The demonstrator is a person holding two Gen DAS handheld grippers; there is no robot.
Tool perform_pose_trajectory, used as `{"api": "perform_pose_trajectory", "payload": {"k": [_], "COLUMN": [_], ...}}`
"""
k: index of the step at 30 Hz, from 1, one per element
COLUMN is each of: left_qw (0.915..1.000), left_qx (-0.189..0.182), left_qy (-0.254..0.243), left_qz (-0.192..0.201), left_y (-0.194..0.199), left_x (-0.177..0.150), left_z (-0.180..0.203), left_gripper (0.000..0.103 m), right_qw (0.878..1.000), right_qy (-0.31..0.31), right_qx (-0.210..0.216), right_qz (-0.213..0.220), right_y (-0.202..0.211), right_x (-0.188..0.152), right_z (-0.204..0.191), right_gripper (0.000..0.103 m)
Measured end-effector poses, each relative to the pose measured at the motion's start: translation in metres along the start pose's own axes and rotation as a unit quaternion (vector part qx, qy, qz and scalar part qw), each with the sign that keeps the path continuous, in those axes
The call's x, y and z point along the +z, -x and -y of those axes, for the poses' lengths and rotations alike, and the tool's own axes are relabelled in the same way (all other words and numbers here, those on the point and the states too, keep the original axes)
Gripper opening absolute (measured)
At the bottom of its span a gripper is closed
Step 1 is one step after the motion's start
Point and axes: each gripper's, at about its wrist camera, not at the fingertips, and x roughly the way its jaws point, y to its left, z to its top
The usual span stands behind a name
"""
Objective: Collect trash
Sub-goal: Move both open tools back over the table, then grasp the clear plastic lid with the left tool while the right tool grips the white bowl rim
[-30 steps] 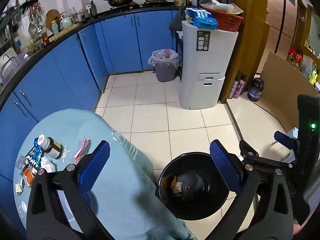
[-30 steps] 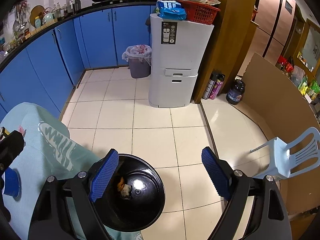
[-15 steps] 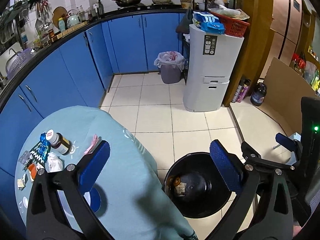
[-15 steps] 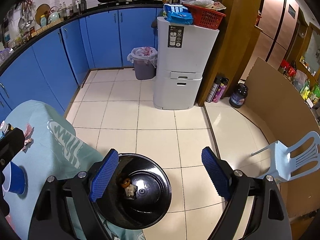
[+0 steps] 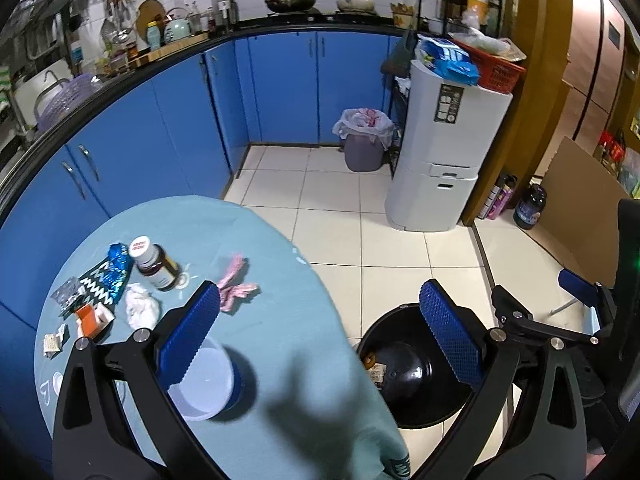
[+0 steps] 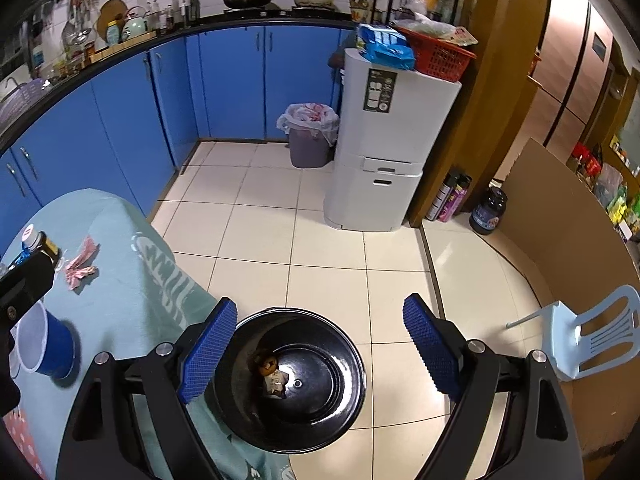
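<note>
The left gripper (image 5: 318, 328) hangs over the bench (image 5: 280, 360), jaws apart and empty. The pink wrapper (image 5: 236, 286) lies just beyond its left jaw, long axis running away from the camera. The right gripper (image 6: 316, 344), also apart and empty, hangs over the black bin (image 6: 320, 420), farther off.

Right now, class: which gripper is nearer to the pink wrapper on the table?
Left. The left gripper hangs over the table, one finger just beside the pink wrapper. The right gripper hangs above the black bin, off the table's edge.
</note>
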Motion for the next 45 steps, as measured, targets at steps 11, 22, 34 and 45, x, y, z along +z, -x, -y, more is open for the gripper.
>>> {"api": "perform_pose_trajectory", "payload": {"k": [11, 22, 34, 45], "left_qw": [0.9988, 0.9952, 0.9865, 0.9765], "left_qx": [0.021, 0.043, 0.092, 0.117], "left_qy": [0.043, 0.085, 0.136, 0.177], "left_qz": [0.010, 0.020, 0.003, -0.041], "left_y": [0.022, 0.046, 0.062, 0.043], "left_x": [-0.013, -0.033, -0.070, -0.096], "left_z": [-0.054, -0.110, -0.183, -0.235], "left_gripper": [0.098, 0.098, 0.098, 0.098], "right_qw": [0.999, 0.996, 0.988, 0.981], "right_qy": [0.040, 0.080, 0.135, 0.160], "right_qx": [0.013, 0.027, 0.068, 0.108], "right_qz": [0.017, 0.034, 0.018, -0.029], "right_y": [0.022, 0.047, 0.054, 0.032], "right_x": [0.003, -0.002, -0.020, -0.036], "right_z": [-0.045, -0.100, -0.171, -0.220], "right_gripper": [0.083, 0.083, 0.083, 0.083]}}
